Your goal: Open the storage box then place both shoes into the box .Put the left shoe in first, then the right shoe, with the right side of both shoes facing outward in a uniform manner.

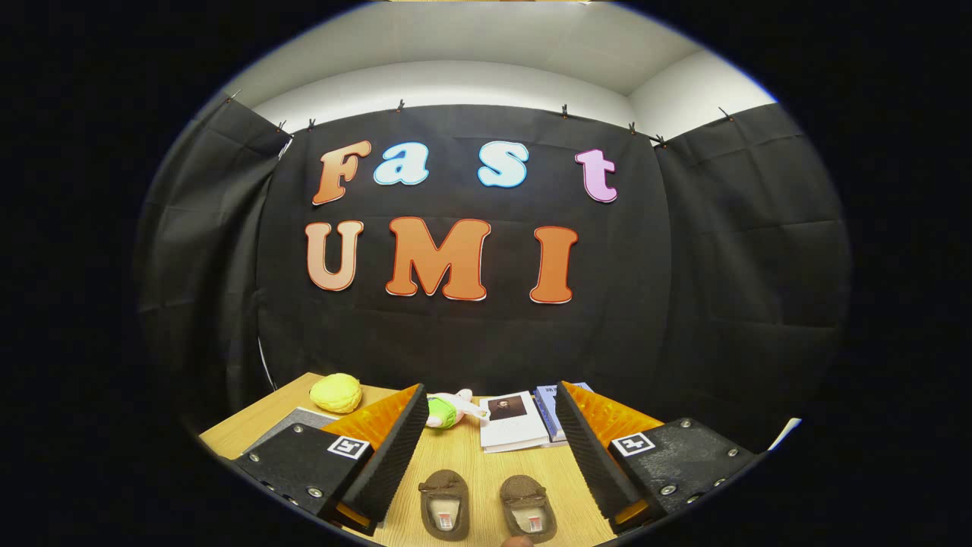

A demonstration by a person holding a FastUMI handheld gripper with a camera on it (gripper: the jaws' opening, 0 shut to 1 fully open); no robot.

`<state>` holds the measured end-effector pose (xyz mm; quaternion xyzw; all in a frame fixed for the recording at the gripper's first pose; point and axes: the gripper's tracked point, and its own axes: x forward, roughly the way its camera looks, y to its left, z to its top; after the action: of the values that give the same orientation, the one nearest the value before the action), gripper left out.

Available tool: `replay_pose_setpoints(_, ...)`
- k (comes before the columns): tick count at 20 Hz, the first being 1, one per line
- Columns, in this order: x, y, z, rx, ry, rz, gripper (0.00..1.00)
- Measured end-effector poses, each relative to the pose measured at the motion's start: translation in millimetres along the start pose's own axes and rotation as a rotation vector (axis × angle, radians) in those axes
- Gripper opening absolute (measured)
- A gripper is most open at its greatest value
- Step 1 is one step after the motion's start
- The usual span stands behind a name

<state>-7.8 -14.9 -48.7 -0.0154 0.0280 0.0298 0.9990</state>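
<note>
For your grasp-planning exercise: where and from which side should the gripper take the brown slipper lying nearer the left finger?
Grip the left brown slipper across its open collar, one side wall per finger, coming down from above. It lies sole-down on the wooden table, opening upward, between the open gripper fingers, apart from the other brown slipper.

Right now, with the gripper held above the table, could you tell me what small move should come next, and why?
Probably look around for the storage box first. The gripper is open, its fingers apart with nothing between them; the two brown shoes sit side by side on the wooden table between the fingers, and the box must be opened before either goes in.
</note>
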Motion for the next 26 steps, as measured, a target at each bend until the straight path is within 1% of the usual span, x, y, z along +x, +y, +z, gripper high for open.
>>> replay_pose_setpoints(3, 1.0, 2.5, -7.1, 0.01, 0.012, 0.015, 1.0)
replay_pose_setpoints(6, 5.6, 11.0, -24.1, 0.038, 0.045, 0.055, 1.0)
replay_pose_setpoints(12, 20.1, 37.3, -75.4, 0.127, 0.136, 0.158, 1.0)
replay_pose_setpoints(15, 26.7, 61.3, -104.1, 0.178, 0.182, 0.239, 0.99)
replay_pose_setpoints(17, 30.7, 77.7, -126.2, 0.244, 0.225, 0.293, 0.99)
replay_pose_setpoints(20, 39.1, 94.8, -159.0, 0.352, 0.287, 0.348, 0.99)
replay_pose_setpoints(23, 39.2, 118.4, -185.5, 0.491, 0.345, 0.448, 0.98)
replay_pose_setpoints(26, 39.3, 143.9, -200.5, 0.592, 0.393, 0.542, 0.98)
